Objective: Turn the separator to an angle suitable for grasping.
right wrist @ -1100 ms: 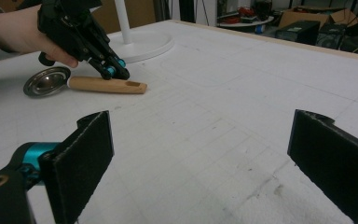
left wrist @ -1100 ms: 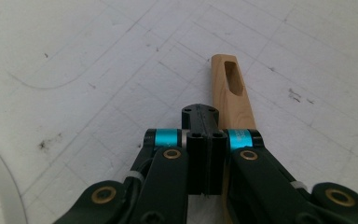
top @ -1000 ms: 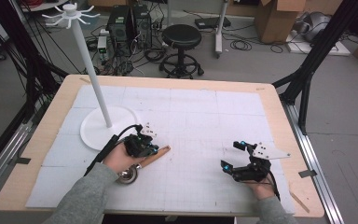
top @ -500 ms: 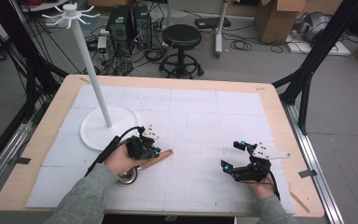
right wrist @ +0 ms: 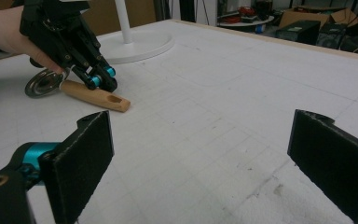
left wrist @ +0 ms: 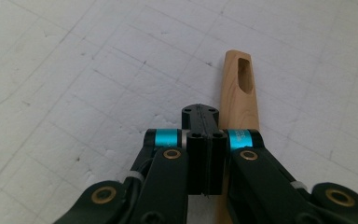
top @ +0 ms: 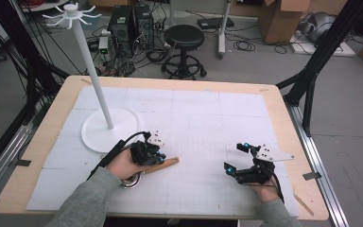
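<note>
The wooden-handled utensil [top: 158, 165] lies flat on the tabletop [top: 208, 118], in front of the white stand [top: 108, 130]. The left gripper [left wrist: 204, 140] rests pressed together over its handle, gripping nothing; it should spread before clamping. The right gripper [top: 240, 161] hovers spread, level, far right of the stand.

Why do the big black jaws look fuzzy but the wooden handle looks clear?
In the right gripper view the right gripper sits very near the lens, so its pads blur, while the wooden handle farther off stays sharper. In the left gripper view the handle's slotted tip is crisp under even light, with no glare.
</note>
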A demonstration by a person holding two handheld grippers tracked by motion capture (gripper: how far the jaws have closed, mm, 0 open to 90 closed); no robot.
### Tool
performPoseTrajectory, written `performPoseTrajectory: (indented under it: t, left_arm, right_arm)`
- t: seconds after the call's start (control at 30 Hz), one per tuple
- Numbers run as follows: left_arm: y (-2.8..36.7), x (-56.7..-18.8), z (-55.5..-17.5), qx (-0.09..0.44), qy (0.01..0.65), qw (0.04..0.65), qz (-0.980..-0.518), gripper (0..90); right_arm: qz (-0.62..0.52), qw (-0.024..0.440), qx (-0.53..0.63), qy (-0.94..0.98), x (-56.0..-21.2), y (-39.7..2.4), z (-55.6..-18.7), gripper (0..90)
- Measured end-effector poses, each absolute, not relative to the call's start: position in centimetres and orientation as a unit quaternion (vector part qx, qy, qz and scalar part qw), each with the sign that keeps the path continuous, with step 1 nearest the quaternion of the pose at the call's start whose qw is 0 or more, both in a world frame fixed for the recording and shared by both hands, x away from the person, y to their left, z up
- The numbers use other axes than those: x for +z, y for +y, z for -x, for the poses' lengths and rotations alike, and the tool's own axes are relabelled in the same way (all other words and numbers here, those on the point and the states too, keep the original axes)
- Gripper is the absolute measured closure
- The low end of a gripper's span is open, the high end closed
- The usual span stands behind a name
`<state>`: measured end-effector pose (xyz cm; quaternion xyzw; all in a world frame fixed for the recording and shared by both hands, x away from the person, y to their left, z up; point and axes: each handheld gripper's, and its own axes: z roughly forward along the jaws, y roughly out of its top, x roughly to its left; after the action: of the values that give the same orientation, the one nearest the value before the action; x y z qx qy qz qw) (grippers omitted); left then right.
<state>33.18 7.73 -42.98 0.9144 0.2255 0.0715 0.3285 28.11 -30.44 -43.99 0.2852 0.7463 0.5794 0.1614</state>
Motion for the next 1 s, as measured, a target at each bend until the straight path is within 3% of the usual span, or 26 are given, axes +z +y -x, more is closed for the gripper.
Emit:
performPoseTrajectory:
  t: [0.57,1.0]
  left_arm:
    - [7.5,-42.9,-32.6,0.076,0.199,0.332,-0.919,89.2]
    - [9.2,-40.3,-31.5,0.082,0.192,0.381,-0.901,75.2]
  right_arm:
    - [-0.283,0.161,0.579,0.747,-44.0,-30.4,-28.1,6.1]
    - [-0.284,0.157,0.582,0.746,-44.0,-30.5,-28.1,6.1]
